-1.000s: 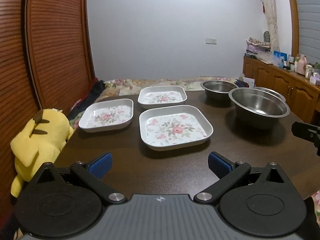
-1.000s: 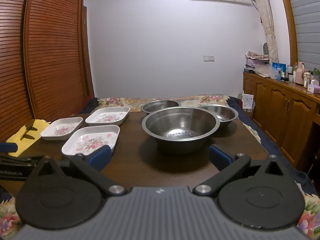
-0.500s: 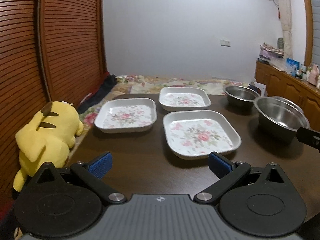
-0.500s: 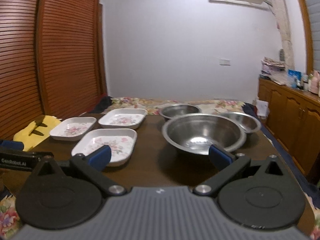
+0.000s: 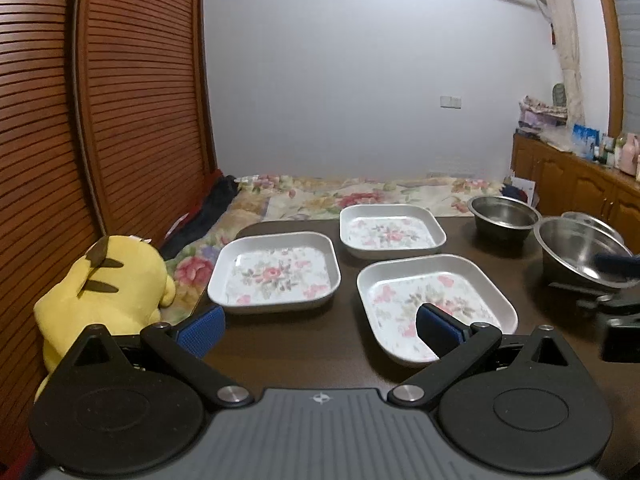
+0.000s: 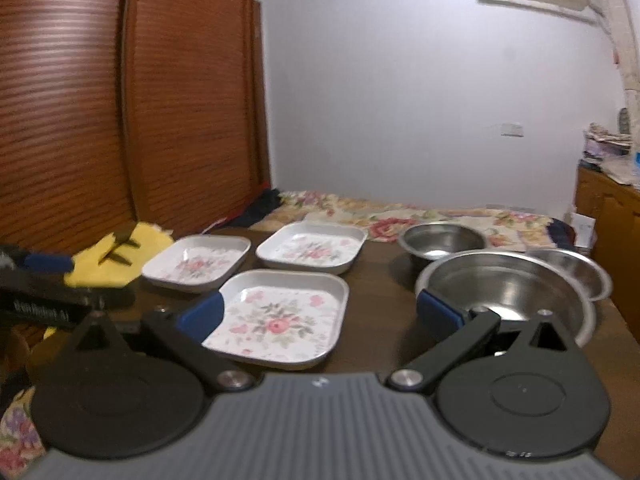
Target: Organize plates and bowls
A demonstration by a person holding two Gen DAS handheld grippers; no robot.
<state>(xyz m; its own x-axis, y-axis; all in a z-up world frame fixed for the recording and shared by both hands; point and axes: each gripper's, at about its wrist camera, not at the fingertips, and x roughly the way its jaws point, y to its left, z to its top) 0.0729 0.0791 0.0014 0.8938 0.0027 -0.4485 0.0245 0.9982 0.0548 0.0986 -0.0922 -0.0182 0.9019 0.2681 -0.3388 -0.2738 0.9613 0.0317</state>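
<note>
On the dark brown wooden bench [image 5: 304, 344] sit three white square plates with pink flowers and three shiny round metal bowls. The plates are on the left part of the bench and the bowls are on the right part.

The near flowered plate [image 5: 434, 304] lies closest to both cameras. The left flowered plate [image 5: 276, 272] lies beside it, near the bench edge. The far flowered plate [image 5: 392, 231] lies behind them. The three plates are close together but do not touch.

The big metal bowl [image 6: 506, 294] stands to the right of the near plate. A small metal bowl [image 6: 442, 240] stands behind it, and a wide shallow metal bowl [image 6: 576, 270] peeks out from behind the big one on its right side.

The left tongs [image 5: 320, 322] hang over the near edge of the bench. Their blue pads [image 5: 202, 330] are spread wide apart and hold nothing. The right pad sits in front of the near plate in the picture.

The right tongs [image 6: 320, 312] also hang low over the near edge, with the pads far apart and nothing between them. This view is a little blurry. The right pad sits in front of the big bowl's rim.

A yellow soft toy [image 5: 106, 284] sits off the left side of the bench, next to the brown slatted door [image 5: 120, 100]. A flowered blanket [image 5: 360, 196] lies behind the bench.
</note>
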